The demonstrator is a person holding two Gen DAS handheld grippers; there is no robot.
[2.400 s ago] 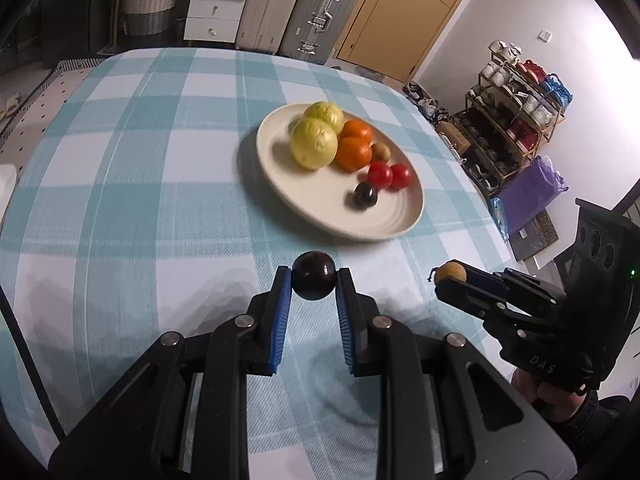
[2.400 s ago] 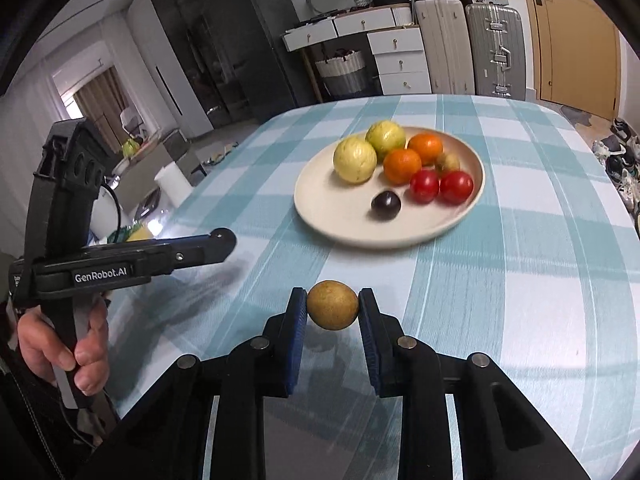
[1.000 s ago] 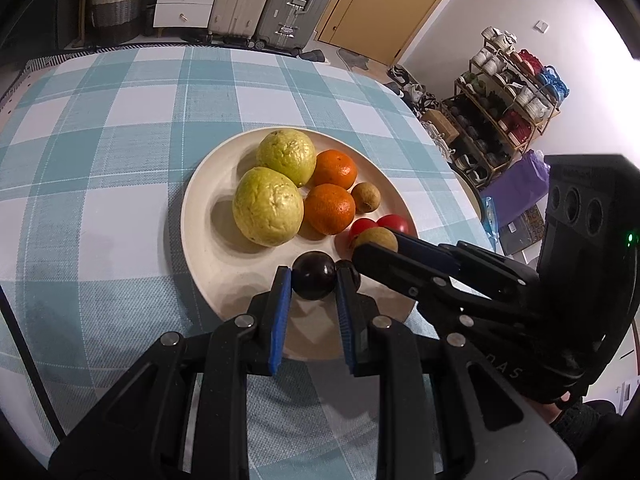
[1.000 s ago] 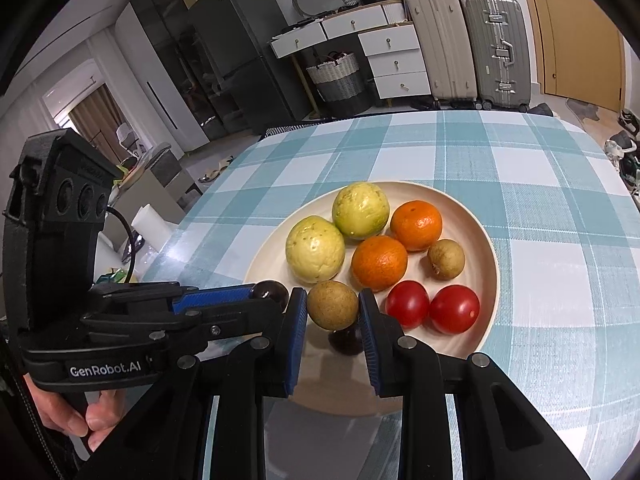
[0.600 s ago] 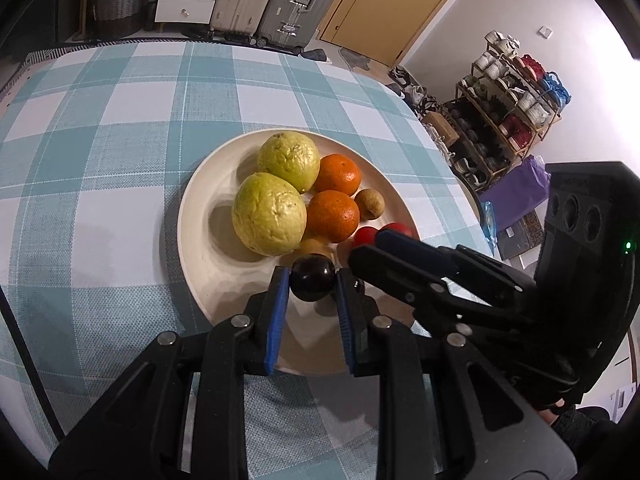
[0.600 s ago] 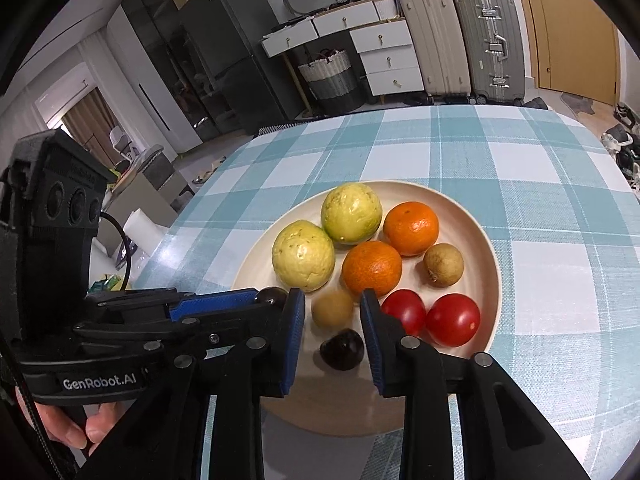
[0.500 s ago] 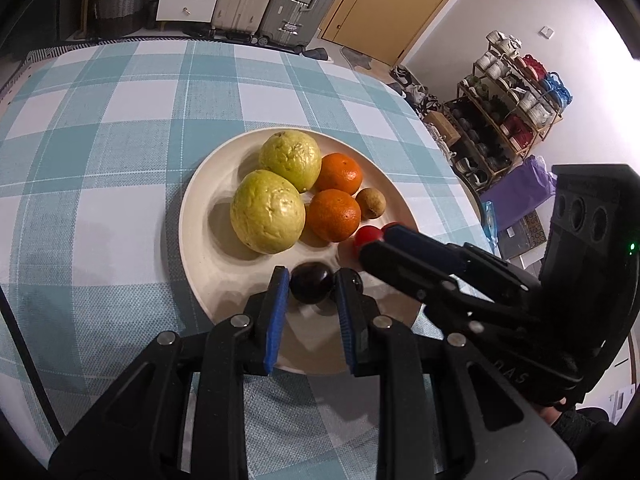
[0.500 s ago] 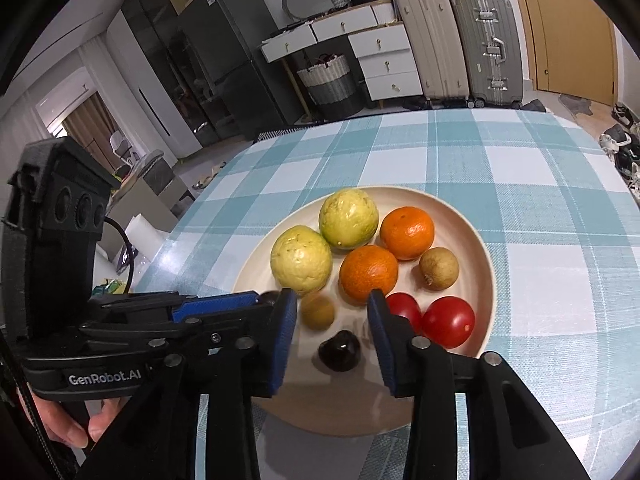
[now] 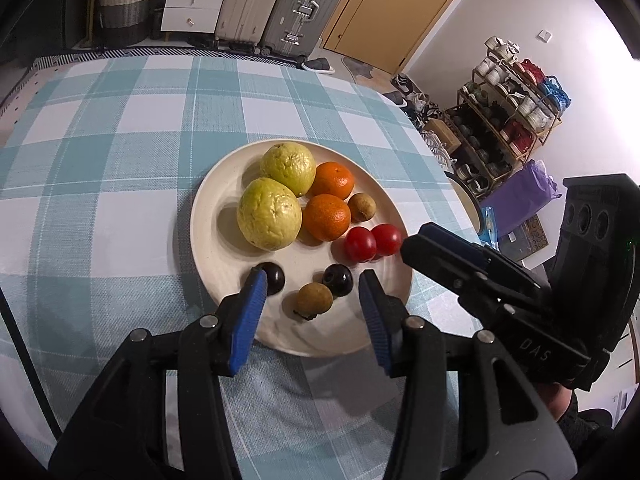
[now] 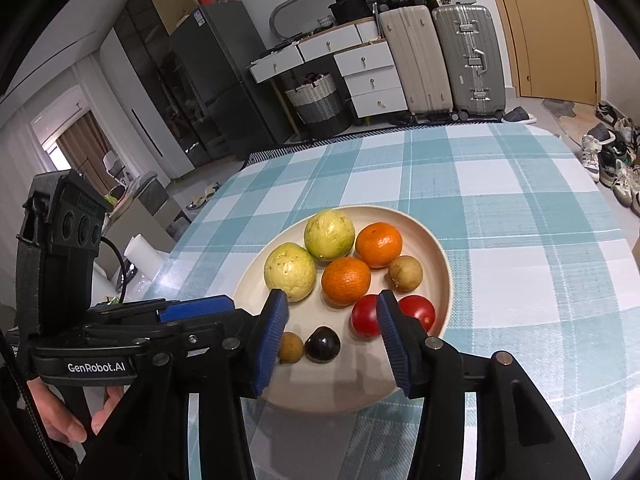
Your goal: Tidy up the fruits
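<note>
A cream plate (image 9: 208, 248) on the checked tablecloth holds two yellow-green guavas (image 9: 269, 219), two oranges (image 9: 326, 216), two red tomatoes (image 9: 361, 243), a brown longan at the back (image 9: 361, 207), a second brown longan (image 9: 314, 298) and two dark plums (image 9: 338, 274) near the front rim. One plum (image 9: 272, 276) lies beside my left finger. My left gripper (image 9: 311, 306) is open and empty over the plate's near edge. My right gripper (image 10: 330, 332) is open and empty above the plum (image 10: 322, 342) and the longan (image 10: 289, 346) in the right wrist view.
The right gripper's body (image 9: 520, 280) reaches in from the right beside the plate. The left gripper's body (image 10: 120, 320) is at the plate's left in the right wrist view. Suitcases (image 10: 464, 56), drawers and a shoe rack (image 9: 508, 120) stand beyond the table.
Both grippers carried a fruit to the plate and opened wide. The dark plum and the brown longan now lie on the plate's front part. Both grippers have drawn back slightly.
</note>
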